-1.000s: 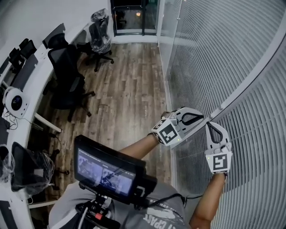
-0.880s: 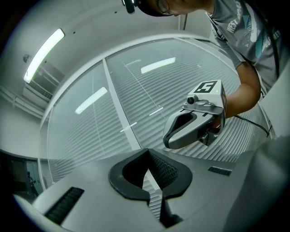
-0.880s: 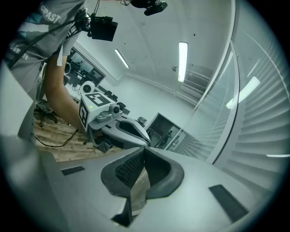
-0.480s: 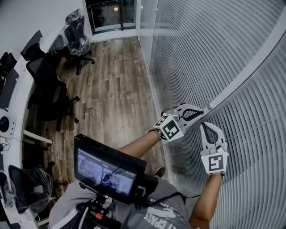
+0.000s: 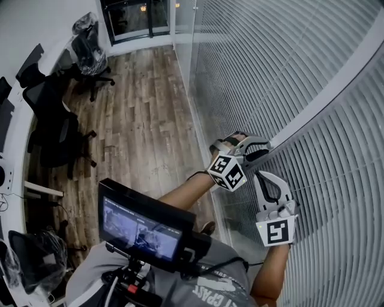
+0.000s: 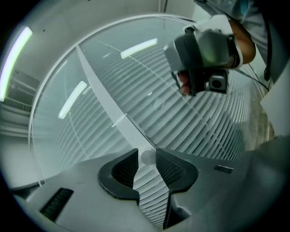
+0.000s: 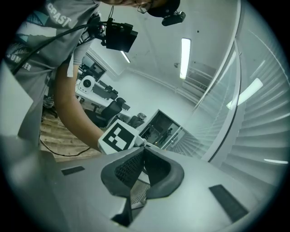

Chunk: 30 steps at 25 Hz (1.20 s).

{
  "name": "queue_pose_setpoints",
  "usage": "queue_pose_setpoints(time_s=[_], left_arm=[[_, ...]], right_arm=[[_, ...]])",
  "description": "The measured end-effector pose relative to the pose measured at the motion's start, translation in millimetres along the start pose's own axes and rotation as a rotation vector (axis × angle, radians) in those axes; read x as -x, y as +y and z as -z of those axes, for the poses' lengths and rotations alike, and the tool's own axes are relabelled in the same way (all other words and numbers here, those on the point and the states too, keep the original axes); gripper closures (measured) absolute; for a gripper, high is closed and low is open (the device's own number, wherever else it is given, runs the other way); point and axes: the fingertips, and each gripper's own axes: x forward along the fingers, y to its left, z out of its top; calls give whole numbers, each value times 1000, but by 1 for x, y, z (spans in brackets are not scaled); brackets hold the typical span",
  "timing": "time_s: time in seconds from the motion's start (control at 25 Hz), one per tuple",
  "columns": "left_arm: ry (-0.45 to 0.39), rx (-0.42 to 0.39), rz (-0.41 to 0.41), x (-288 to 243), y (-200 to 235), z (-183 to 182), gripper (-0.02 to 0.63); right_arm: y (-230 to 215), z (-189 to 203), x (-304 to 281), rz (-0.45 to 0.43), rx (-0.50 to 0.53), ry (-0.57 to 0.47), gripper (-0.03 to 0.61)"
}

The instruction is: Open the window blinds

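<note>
White slatted blinds (image 5: 300,72) hang behind glass on the right. A white bar (image 5: 327,96) slants down across them to a small round knob (image 6: 147,157). My left gripper (image 5: 263,146) sits at that lower end. In the left gripper view, its jaws (image 6: 147,154) are opening with the knob in the gap between the pads. My right gripper (image 5: 262,175) is just below and to the right of it, pointing up along the blinds. In the right gripper view, the right gripper's (image 7: 144,150) tips meet with nothing held, and the left gripper's marker cube (image 7: 117,137) shows just beyond them.
A wood floor (image 5: 138,120) runs along the glass wall to a dark doorway (image 5: 135,18). Black office chairs (image 5: 57,129) stand by a curved white desk (image 5: 15,138) at the left. A monitor (image 5: 147,225) on the person's chest rig fills the lower middle.
Both grippers have shifted left and lower in the head view, the left one staying at the bar's lower end. The head has turned, so the chairs and doorway have slid left.
</note>
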Motion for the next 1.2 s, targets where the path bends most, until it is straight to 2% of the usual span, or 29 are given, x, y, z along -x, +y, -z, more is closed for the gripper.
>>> queue_pose_setpoints(time_s=[0.16,0.32,0.4,0.48,0.6,0.68,0.8,0.88,0.96,1.0,1.04,1.08,1.12,1.2], left_arm=[[36,-81,15,-10,-3,3,500],[36,-110,19,-8,0,1,500],[41,-101,19,-6,3,1,473],[52,-81,32,-6,2,6,411],[47,-44,52,-6,-2,7,413],[33,-30,37,-7,-1,4,425],[30,-59,15,-11,2,0,482],[31,-82,17,-13,2,1,483],[37,-41,17,-14,2,2,486],[36,34,18,-14,3,2,486],[22,161,22,-13,6,3,487],[-12,345,30,-12,9,4,487],[-67,580,43,-11,14,4,488],[-206,1108,78,-9,19,8,486]], right_arm=[[4,-8,4,-18,10,-21,584],[3,-16,3,-26,8,-48,584],[6,-16,1,-32,9,-49,584],[8,-16,1,-38,10,-48,584],[8,-16,2,-40,4,-45,584],[9,-15,3,-41,0,-37,584],[9,-14,5,-43,4,-35,584],[9,-11,6,-44,1,-33,584],[9,-8,6,-43,-4,-34,584],[8,-8,6,-43,-5,-33,584],[7,-9,5,-44,-5,-32,584],[6,-11,4,-46,-4,-33,584],[6,-14,3,-47,-4,-35,584],[7,-16,1,-49,-4,-41,584]])
